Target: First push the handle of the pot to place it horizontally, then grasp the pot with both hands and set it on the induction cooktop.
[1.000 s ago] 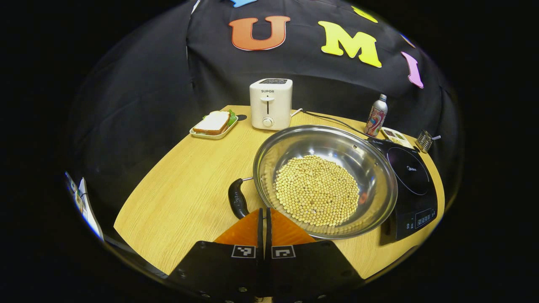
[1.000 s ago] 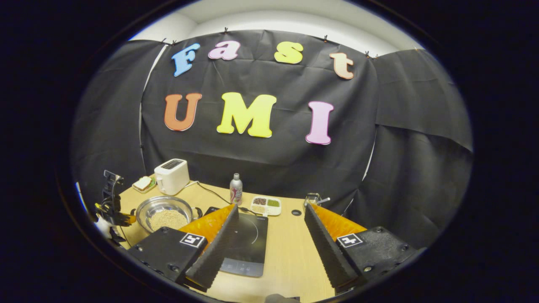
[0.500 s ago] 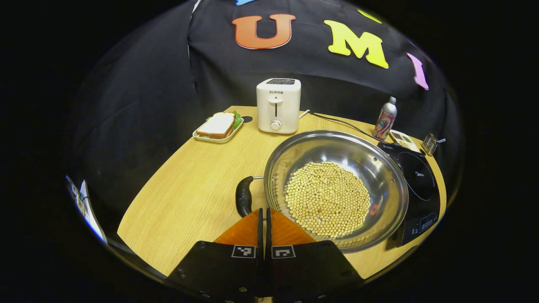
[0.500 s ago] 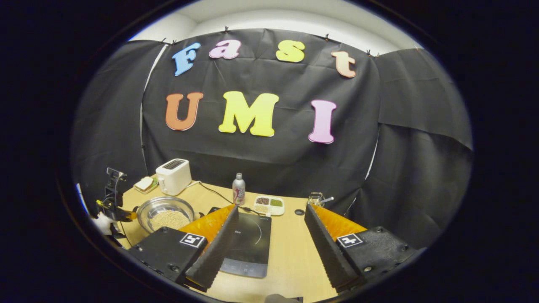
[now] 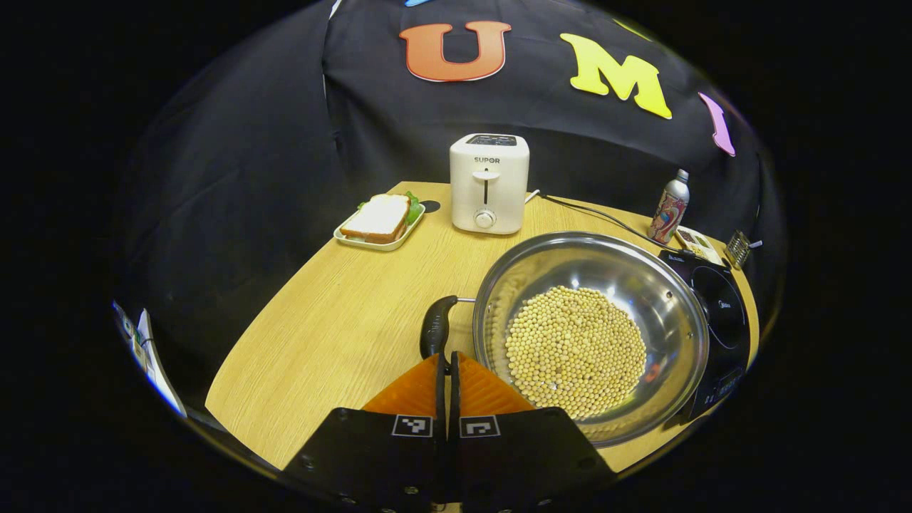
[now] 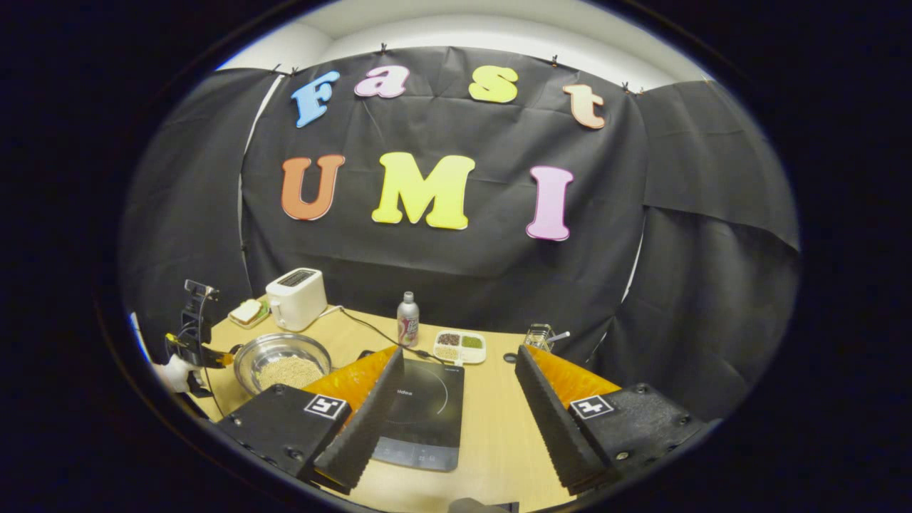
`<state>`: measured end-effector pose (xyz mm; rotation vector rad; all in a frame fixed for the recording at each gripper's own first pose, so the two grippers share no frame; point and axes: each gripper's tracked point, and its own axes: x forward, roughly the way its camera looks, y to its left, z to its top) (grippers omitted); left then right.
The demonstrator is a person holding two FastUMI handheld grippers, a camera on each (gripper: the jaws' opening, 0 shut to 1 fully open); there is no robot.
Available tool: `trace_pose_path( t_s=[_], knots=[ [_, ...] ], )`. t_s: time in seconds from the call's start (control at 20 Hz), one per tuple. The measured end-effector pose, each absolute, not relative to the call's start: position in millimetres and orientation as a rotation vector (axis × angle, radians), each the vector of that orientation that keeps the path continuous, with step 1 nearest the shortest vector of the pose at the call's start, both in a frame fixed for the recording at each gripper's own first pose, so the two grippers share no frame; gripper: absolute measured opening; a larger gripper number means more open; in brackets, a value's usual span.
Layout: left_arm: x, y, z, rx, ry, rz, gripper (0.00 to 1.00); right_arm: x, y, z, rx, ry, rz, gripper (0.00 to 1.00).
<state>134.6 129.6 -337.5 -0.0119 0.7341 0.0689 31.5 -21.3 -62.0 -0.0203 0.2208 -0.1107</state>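
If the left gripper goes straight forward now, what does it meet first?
Probably the pot's black handle, just ahead of the closed left gripper; the gap between them is hard to judge.

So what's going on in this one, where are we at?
A person holds a gripper in each hand at a wooden table. The left gripper, fingers shut, sits right at the black handle of the steel pot of beans, apparently pushing it. The right gripper hangs open above the induction cooktop. The pot is not yet on the cooktop.
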Motion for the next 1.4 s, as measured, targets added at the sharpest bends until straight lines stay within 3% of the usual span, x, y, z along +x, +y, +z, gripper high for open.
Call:
trace_pose_path(
  t_s=[0.5,0.55,0.6,0.9,1.2,1.25,1.3,1.35,1.4],
  knots=[
    [156.9,136.3,-337.7,-0.027,0.727,0.053,0.0,28.7,-16.2,-56.6,-0.032,0.218,-0.105,0.97],
    [158.9,136.5,-338.3,-0.031,0.726,0.053,0.1,27.9,-14.9,-55.6,-0.035,0.218,-0.103,0.97],
    [160.9,137.3,-338.3,-0.034,0.724,0.055,0.0,28.2,-14.5,-56.7,-0.037,0.221,-0.102,0.97],
    [169.4,139.0,-338.7,-0.023,0.73,0.049,0.0,22.7,-14.5,-61.7,-0.04,0.23,-0.106,0.97],
    [124.3,165.3,-307.2,-0.093,0.699,0.182,0.0,5.9,-20.2,-62.9,-0.035,0.21,-0.091,0.97],
    [112.1,168.4,-296.5,-0.093,0.676,0.195,0.1,3.1,-21.2,-63.5,-0.032,0.204,-0.082,0.97],
    [99.6,173.0,-283.7,-0.083,0.649,0.21,0.11,1.8,-21.9,-67.3,-0.024,0.203,-0.072,0.97],
    [90.2,176.8,-270.3,-0.064,0.62,0.221,0.0,0.3,-20.7,-71.9,-0.017,0.211,-0.053,0.97],
    [80.9,177.3,-260.5,-0.046,0.602,0.212,0.0,-1.5,-16.6,-77.6,-0.012,0.212,-0.03,0.97]
  ],
)
